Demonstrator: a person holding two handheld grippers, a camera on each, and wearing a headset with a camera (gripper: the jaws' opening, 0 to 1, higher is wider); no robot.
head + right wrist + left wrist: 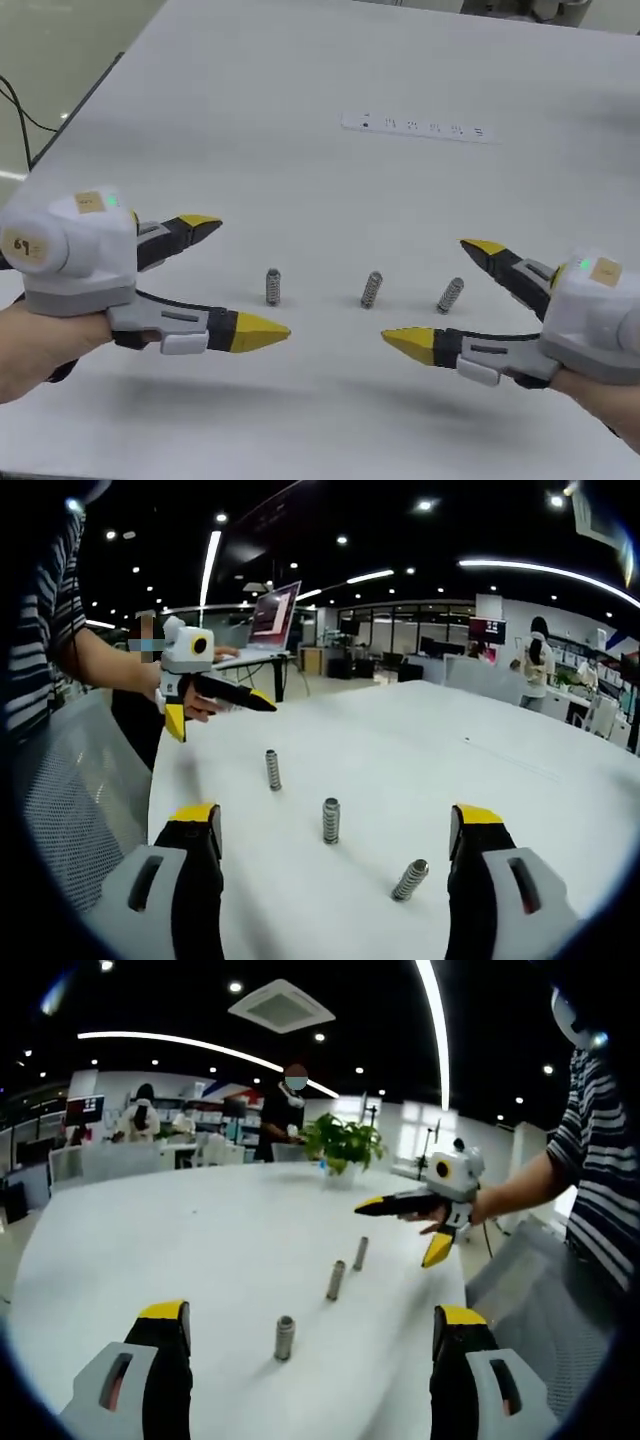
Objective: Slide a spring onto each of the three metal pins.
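Looking down on a row of three across the table (300, 180), between the two tongs: left pin (273, 287) upright, middle pin (372, 289) leaning slightly, right pin (450, 294) clearly tilted. Judging by the coils wrapped to the top, seem each to wear a spring (331, 820) already, so probably little left to do. Holding nothing in the left gripper (245, 275), spread wide and low just left of the row. Nothing either in the right gripper (430, 291), spread equally wide, with its near tip close to the right pin. Could easily tip that leaning pin over with any inward sweep of the tip, since nothing visible anchors it. Could topple the middle one the same way by brushing past. Might also drag a spring back off by closing on the coils and lifting. Safer to come in slowly from above. Well beyond, a power strip (415, 127), out of harm's way.
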